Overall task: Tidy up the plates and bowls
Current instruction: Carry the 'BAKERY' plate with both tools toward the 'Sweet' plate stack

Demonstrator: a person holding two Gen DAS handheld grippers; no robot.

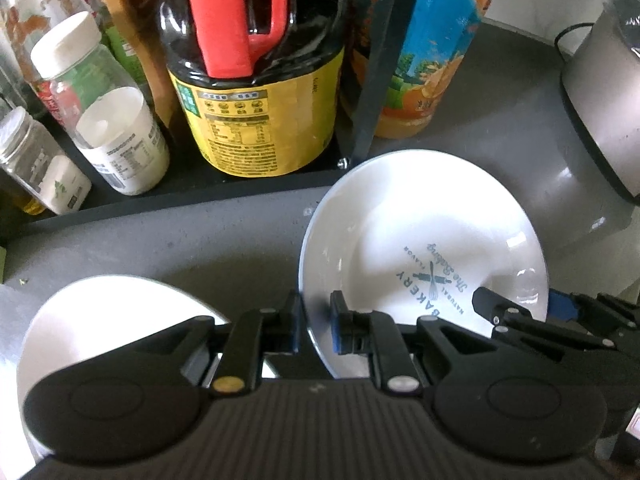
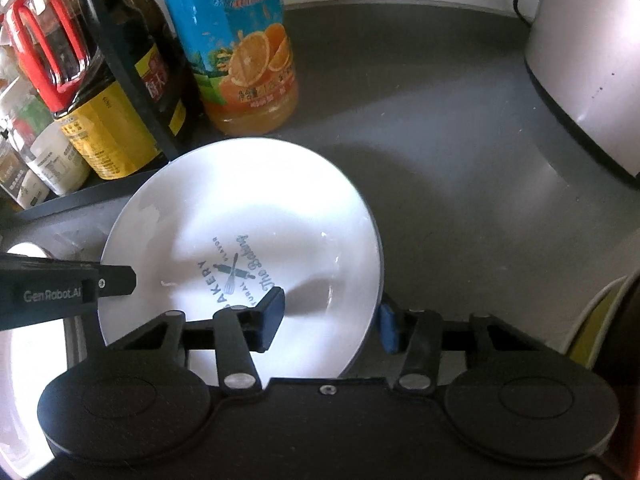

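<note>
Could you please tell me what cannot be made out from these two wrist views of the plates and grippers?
- Second white dish: left wrist view, its near half is hidden by the left gripper; its depth is unclear.
- Right gripper: right wrist view, whether its pads press the bakery plate rim cannot be told.
- Silver appliance: cut off by the frame edge.
- Jar labels: too small and blurred to read.
</note>
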